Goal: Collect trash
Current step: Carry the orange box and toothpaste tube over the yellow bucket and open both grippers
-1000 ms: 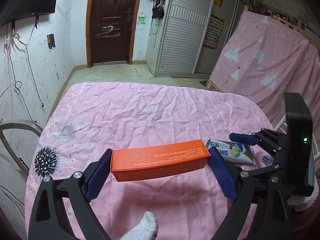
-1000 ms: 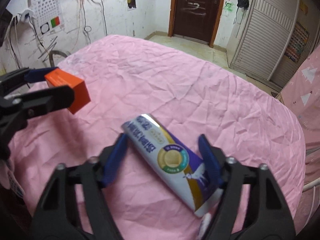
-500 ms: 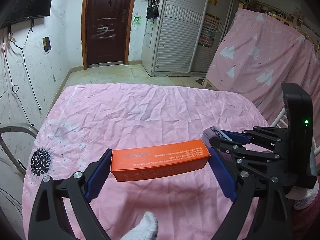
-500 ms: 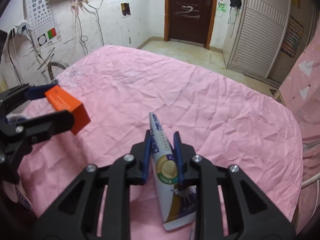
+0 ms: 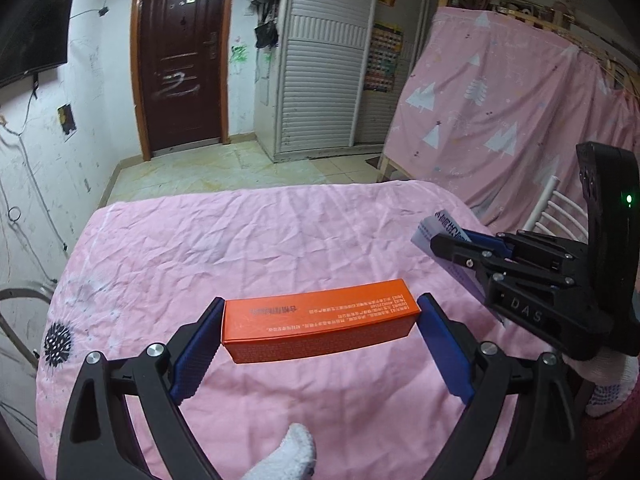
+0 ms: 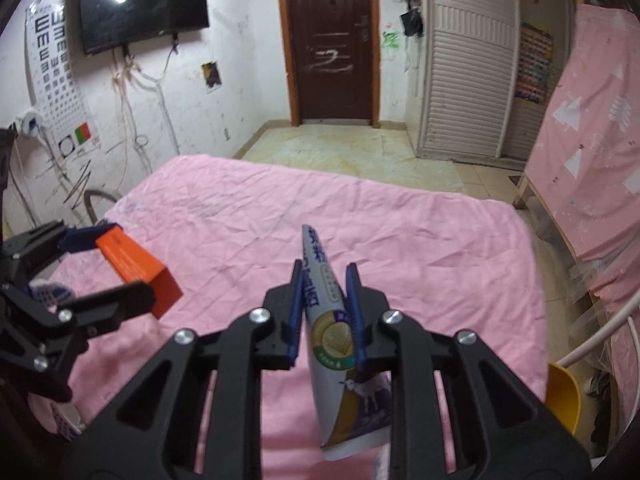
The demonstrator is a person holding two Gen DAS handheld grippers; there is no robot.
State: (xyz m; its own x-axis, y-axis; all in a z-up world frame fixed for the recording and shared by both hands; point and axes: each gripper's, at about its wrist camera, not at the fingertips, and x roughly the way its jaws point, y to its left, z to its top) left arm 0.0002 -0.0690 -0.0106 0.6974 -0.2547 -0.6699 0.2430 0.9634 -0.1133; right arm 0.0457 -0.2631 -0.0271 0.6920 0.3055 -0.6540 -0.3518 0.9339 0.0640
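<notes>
I have both items in hand and clear of the bed (image 5: 280,240). My left claw (image 5: 320,320) is clenched on the orange box (image 5: 320,316), pads on its two short ends, box level across the lower centre of the left wrist frame. My right claw (image 6: 324,312) has just closed and now grips the flattened milk carton (image 6: 332,320) edge-on at the bottom centre of the right wrist frame; its lower end hangs free below the pads. No bin is visible in either view, so I judge the next step is carrying both to one. I would hold both grips firm, keep the carton from swinging, and keep the claws apart.
</notes>
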